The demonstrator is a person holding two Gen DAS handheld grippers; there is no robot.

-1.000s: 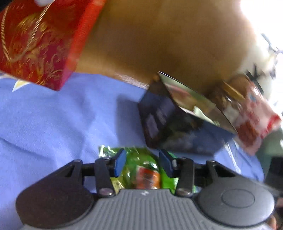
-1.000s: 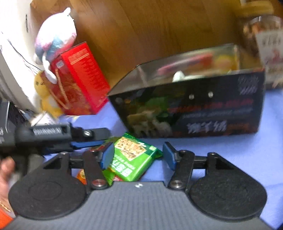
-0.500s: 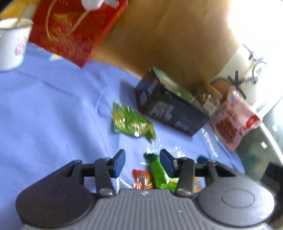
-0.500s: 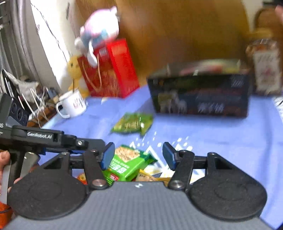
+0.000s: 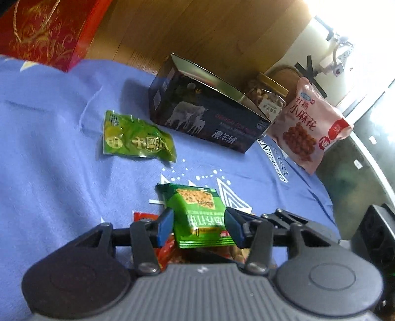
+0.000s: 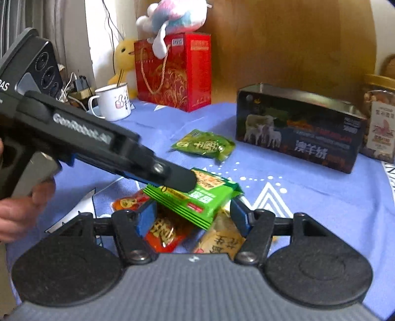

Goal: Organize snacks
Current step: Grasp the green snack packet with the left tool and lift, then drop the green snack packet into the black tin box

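Note:
A green cracker packet [image 5: 200,217] [image 6: 197,200] hangs tilted above a red packet [image 6: 165,232] and a yellow packet [image 6: 222,239] on the blue cloth [image 5: 49,160]. My left gripper [image 5: 200,229] is shut on its two sides; in the right wrist view it reaches in from the left [image 6: 185,181]. My right gripper [image 6: 191,217] straddles the same packet with its jaws opening, the pads not pressing on it. A light green packet [image 5: 138,140] [image 6: 205,145] lies alone farther out. Behind it stands an open dark tin box [image 5: 207,111] [image 6: 296,130].
A pink snack bag [image 5: 308,123] and a nut jar [image 5: 269,96] stand right of the box. A red gift bag [image 6: 175,74], plush toys [image 6: 172,14] and a white mug [image 6: 113,101] are at the back left. A person's hand [image 6: 19,210] holds the left gripper.
Both grippers have drawn back from the tin box. The light green packet that was between my left jaws now lies on the cloth. The cracker packet now sits between my left pads.

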